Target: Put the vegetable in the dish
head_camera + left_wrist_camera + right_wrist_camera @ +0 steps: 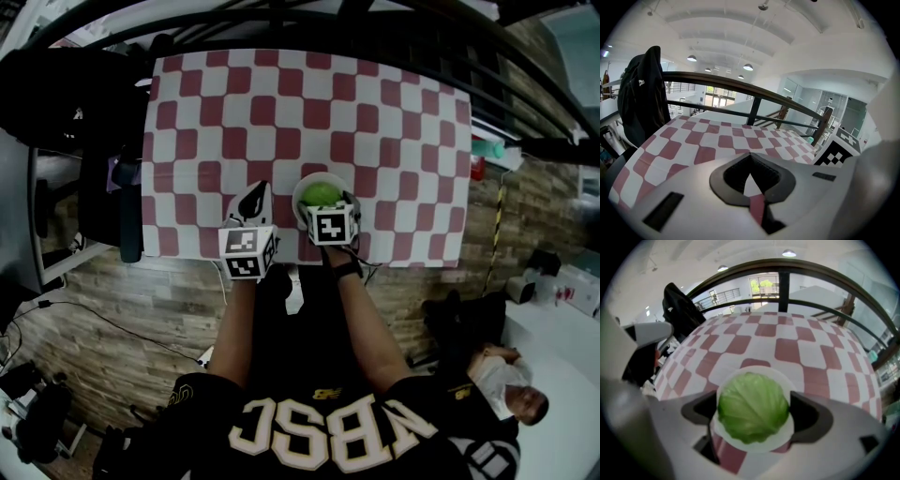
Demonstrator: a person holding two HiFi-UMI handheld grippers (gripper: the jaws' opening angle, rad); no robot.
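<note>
Dish (758, 371) partly hidden behind the right gripper (753, 401), its jaws clamped on the cabbage (752, 408) inside; left gripper (750, 158) jaws together, empty.

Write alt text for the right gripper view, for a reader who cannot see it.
The right gripper holds a green cabbage between its fingers, just over a white dish. Behind lie a red-and-white checked tablecloth and a dark railing.

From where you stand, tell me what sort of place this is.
Probably a mezzanine in a large, office-like hall: a railing runs behind the checkered table, with hanging lamps under a high white ceiling.
</note>
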